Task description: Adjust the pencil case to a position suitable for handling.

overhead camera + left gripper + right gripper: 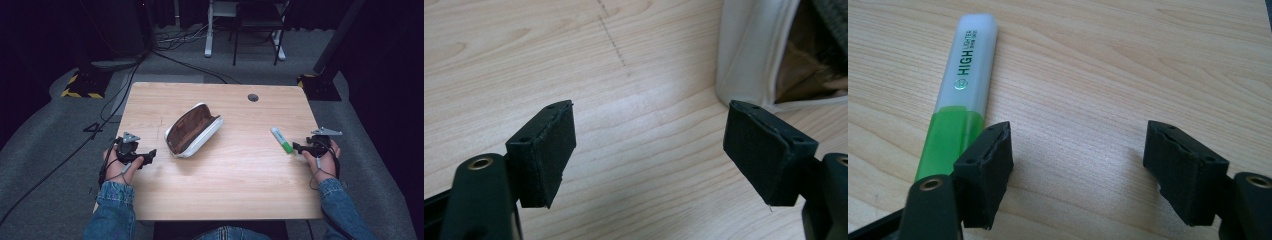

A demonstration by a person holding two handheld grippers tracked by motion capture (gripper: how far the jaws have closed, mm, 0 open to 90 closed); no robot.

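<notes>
A white pencil case [194,130] with a brown lining lies open on the wooden table [235,170], left of the middle. Its white edge [749,50] shows at the top right of the left gripper view. A green and white highlighter [281,139] lies at the table's right. My left gripper [148,156] rests at the left edge, open, with bare wood between its jaws [649,155]. My right gripper [296,147] is open beside the highlighter's green end; in the right gripper view the highlighter [960,95] lies outside the left jaw, with only wood in the gap [1078,170].
A round cable hole [253,97] sits near the table's far edge. Beyond the table stand a white desk frame [210,30], a dark chair [257,25] and stands with yellow-black bases [82,85]; cables run over the grey floor.
</notes>
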